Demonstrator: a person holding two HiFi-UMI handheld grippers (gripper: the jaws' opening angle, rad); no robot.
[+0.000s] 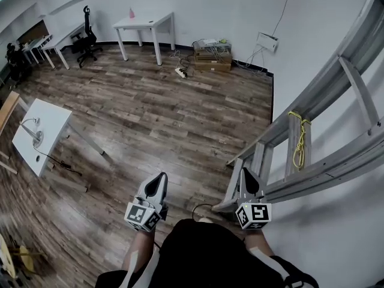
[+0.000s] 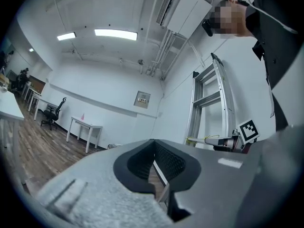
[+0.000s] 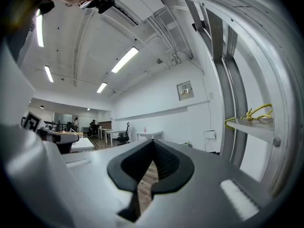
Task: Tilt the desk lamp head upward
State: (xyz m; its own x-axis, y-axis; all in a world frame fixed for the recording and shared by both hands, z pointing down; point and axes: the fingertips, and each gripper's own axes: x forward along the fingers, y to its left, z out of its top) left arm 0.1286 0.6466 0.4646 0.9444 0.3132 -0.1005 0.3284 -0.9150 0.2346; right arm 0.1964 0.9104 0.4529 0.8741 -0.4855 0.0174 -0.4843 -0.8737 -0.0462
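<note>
The desk lamp (image 1: 33, 131) is a thin white one with a round base. It stands on a small white table (image 1: 51, 122) at the far left of the head view, well away from both grippers. My left gripper (image 1: 161, 177) is held low over the wood floor, shut and with nothing between its fingers. Beside it my right gripper (image 1: 246, 173) is also shut and empty, close to the ladder's foot. The left gripper view shows closed jaws (image 2: 154, 156) pointing across the room. In the right gripper view the closed jaws (image 3: 153, 158) point the same way.
An aluminium ladder (image 1: 312, 131) with a yellow rope leans along the right wall. A white desk (image 1: 144, 23), an office chair (image 1: 87, 38), a cardboard box (image 1: 211, 57) and a power strip (image 1: 181, 72) stand at the back. A cable (image 1: 60, 164) trails from the lamp table.
</note>
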